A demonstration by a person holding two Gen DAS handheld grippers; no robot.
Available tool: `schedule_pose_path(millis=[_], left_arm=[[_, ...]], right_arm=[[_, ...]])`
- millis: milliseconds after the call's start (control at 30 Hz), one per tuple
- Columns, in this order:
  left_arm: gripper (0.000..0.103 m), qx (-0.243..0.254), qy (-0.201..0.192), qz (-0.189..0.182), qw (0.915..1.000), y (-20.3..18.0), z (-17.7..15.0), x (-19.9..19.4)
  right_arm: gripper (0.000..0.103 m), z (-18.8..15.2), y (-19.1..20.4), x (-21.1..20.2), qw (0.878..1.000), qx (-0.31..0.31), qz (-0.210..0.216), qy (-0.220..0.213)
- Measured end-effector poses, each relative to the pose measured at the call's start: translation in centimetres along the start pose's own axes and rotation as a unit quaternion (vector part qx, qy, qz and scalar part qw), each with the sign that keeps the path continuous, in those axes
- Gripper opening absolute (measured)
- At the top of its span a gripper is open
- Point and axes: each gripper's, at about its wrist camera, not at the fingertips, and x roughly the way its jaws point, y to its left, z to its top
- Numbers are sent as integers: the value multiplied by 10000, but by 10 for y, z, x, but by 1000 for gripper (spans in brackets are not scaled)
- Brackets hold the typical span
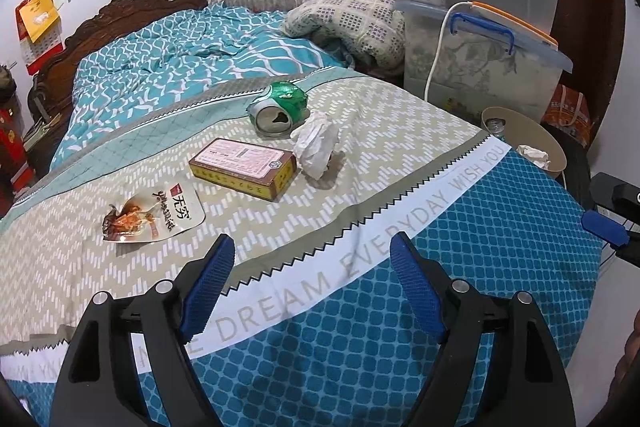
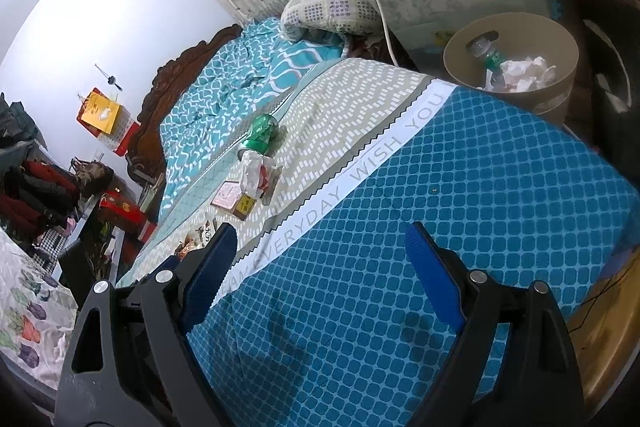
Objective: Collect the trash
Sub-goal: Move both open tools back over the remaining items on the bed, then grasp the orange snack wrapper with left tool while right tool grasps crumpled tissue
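On the bedspread lie a crushed green can (image 1: 278,105), a crumpled white tissue (image 1: 317,146), a small yellow-brown carton (image 1: 245,161) and a torn snack wrapper (image 1: 154,213). My left gripper (image 1: 312,255) hovers open just short of them, nothing between its blue pads. The same can (image 2: 261,135), tissue (image 2: 254,173) and carton (image 2: 234,201) show further off in the right wrist view. My right gripper (image 2: 316,247) stands open over the blue quilt, empty. A tan waste bin (image 2: 516,27) beside the bed holds a bottle and crumpled paper; the bin (image 1: 532,137) also shows at right.
Clear storage boxes (image 1: 480,67) with a white cable stand beyond the bin. A folded checked blanket (image 1: 352,11) lies at the bed's far side, and a carved headboard (image 1: 120,15) stands against the wall. The right gripper's blue fingertip (image 1: 604,227) shows at the right edge.
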Motion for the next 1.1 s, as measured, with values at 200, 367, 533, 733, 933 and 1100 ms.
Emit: schedule_pose_path(millis=[200,367,533,733,933,1100], left_arm=[[77,-69,-3,-2,10000,7,-2,-1],[78,-121,-4,2,9999,14,-4,-1],[78,-181,23,39,9998,21,-7,-2],[78,-287,64,97,9995,32,-10,-1],[78,-712,186,22,9973,63,-14,1],[78,-1963,441,-174,9794,142,-18,11]], right_arm=[[86,0,1,4,10000,4,19,62],[86,-4,5,5,9999,-34,19,107],[86,-6,8,10,9998,-47,28,190],[86,-10,15,17,9995,-128,59,273],[86,-14,18,28,9990,-149,67,418],[86,-17,20,38,9984,-171,84,533]])
